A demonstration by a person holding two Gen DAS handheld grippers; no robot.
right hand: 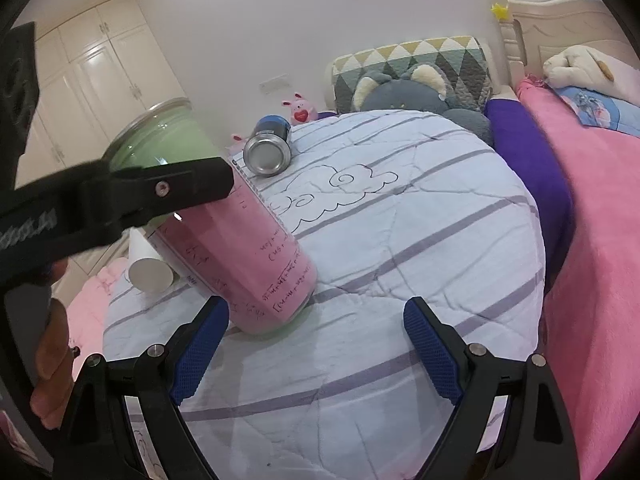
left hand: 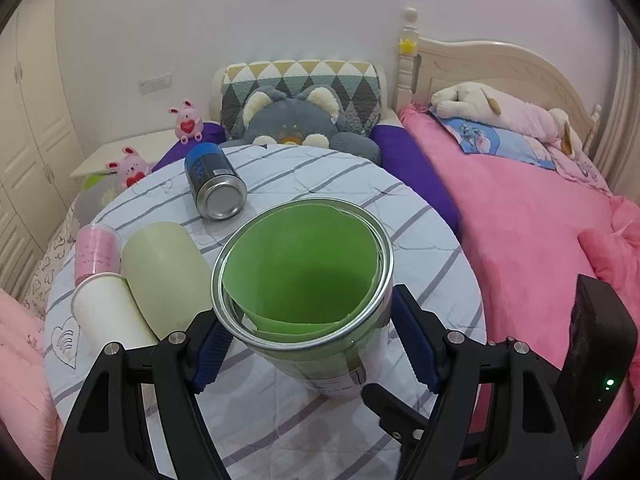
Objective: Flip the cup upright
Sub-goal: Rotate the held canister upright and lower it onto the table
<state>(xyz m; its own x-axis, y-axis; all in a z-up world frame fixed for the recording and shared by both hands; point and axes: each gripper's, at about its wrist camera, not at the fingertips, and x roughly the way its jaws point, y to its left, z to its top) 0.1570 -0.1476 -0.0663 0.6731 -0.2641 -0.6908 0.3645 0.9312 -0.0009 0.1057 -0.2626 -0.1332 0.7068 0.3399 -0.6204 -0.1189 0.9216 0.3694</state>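
Left wrist view is showing the left gripper (left hand: 306,344) with its jaws clamped on the cup (left hand: 304,276), a clear one with a metal rim and a green liner, mouth facing up and tilting slightly toward the camera. Its base is sitting low against the striped round table (left hand: 420,220). To finish well, I judge the cup should be brought fully vertical and pressed flat on the cloth before the jaws are loosening (the quilted cover is looking soft, so it could wobble). Beside it, a white paper cup (left hand: 108,312), a pale cylinder (left hand: 168,268) and a pink tumbler (left hand: 98,250) are lying close together; farther off, a blue can (left hand: 214,184) is lying on its side.

Right wrist view is adding what the left cannot: the right gripper (right hand: 316,344) is hovering with jaws apart and empty, and the cup (right hand: 160,140) is appearing from the side, behind a pink tumbler (right hand: 248,252)
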